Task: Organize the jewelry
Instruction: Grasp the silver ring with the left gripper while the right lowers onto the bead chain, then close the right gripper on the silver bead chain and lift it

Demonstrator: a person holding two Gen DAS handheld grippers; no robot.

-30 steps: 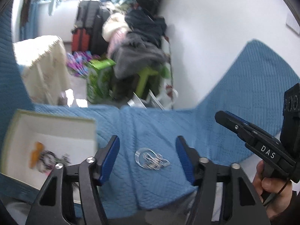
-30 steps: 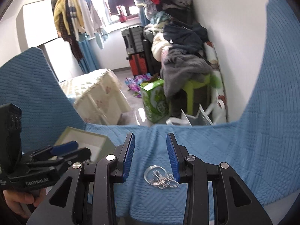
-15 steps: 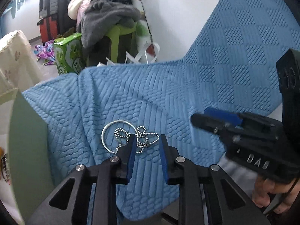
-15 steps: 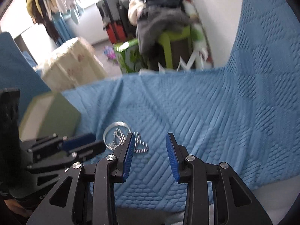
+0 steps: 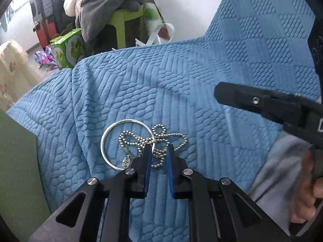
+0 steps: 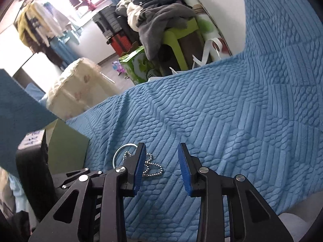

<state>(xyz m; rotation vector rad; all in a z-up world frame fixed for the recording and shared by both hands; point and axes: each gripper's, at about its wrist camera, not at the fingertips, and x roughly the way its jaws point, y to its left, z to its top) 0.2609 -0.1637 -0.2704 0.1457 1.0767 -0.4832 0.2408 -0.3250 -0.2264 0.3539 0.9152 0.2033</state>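
Step in hand, as judged: pickup of the ball chain necklace (image 5: 159, 141) by the left claw (image 5: 159, 151).

- The necklace was seen bunched on the blue quilted bedspread (image 5: 201, 84), well in from its edges, partly laid across a silver bangle (image 5: 109, 139). A small tag on the chain was noted inside the ring.
- The left claw was down at the bunch with its pads nearly together, strands between them. Whether the chain was actually pinched could not be told; a narrow gap was visible.
- The right claw (image 6: 161, 157) was held apart and empty, just to the right of the jewelry; chain and bangle were visible past its left pad in the right wrist view.
- A green box (image 5: 16, 161) was seen at the left edge of the left wrist view, close to the bangle. Its inside was not shown.

Next move, as judged: the pinch to be completed on several strands, then a slow straight lift. The chain is limp and will trail; it overlaps the bangle, so the ring may be dragged along or snagged. A transfer leftward to the box is presumed, with loops to be cleared over the wall.
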